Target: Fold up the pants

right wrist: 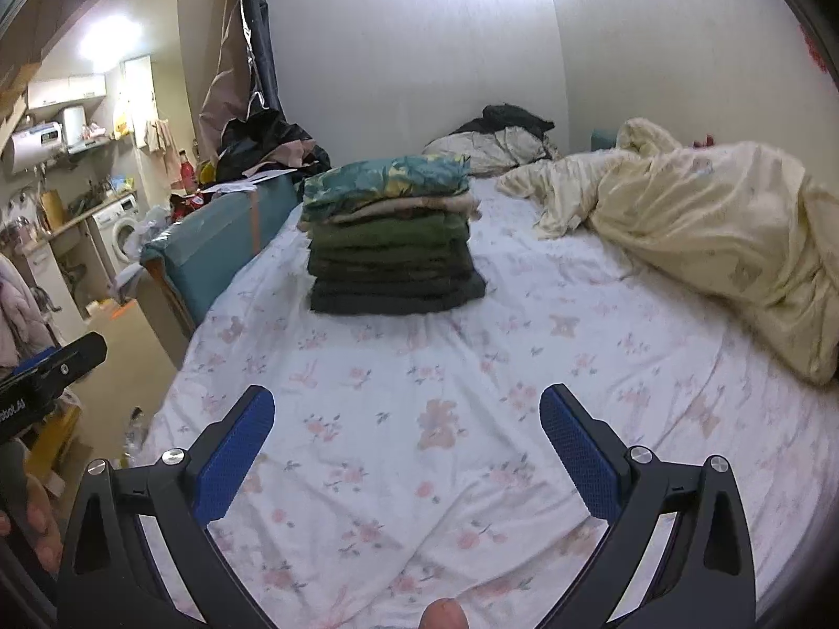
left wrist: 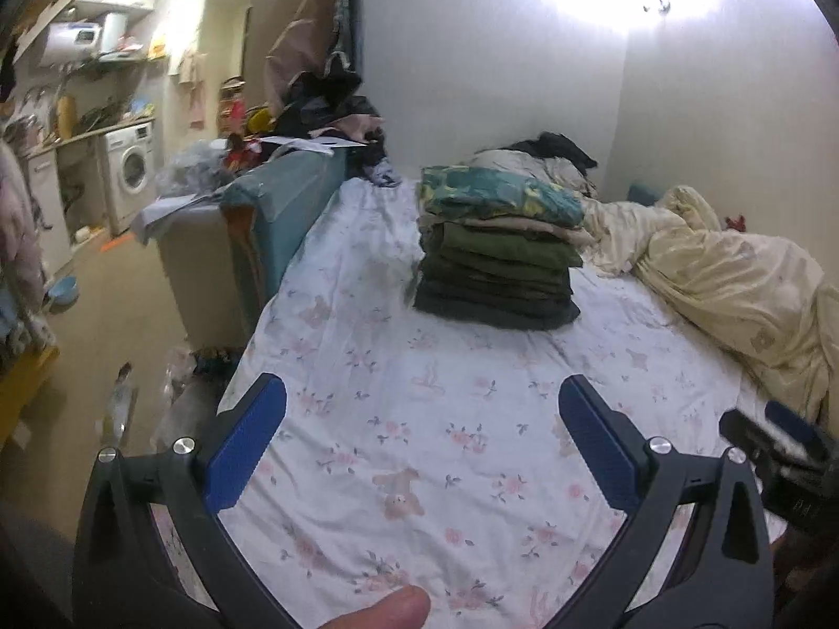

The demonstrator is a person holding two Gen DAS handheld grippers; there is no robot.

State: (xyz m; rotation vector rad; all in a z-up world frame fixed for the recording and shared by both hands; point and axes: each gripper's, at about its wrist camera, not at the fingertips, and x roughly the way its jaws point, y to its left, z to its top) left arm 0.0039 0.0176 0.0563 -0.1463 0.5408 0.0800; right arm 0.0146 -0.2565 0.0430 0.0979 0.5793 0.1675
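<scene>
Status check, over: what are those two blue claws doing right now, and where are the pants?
Left gripper open, empty. Right gripper open, empty. Folded stack sits ahead on floral sheet. Nothing between grippers and stack; cream duvet off to the side.

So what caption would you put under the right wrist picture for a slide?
Open right hand-held gripper poised empty above the floral bedsheet, facing a neat stack of folded clothes.

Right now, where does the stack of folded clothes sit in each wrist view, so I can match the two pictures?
Left wrist: stack of folded clothes right of centre, upper middle, on the floral bedsheet.
Right wrist: stack left of centre, upper middle, same sheet.
Shared landmark: cream duvet bunched to the stack's right in both.
</scene>
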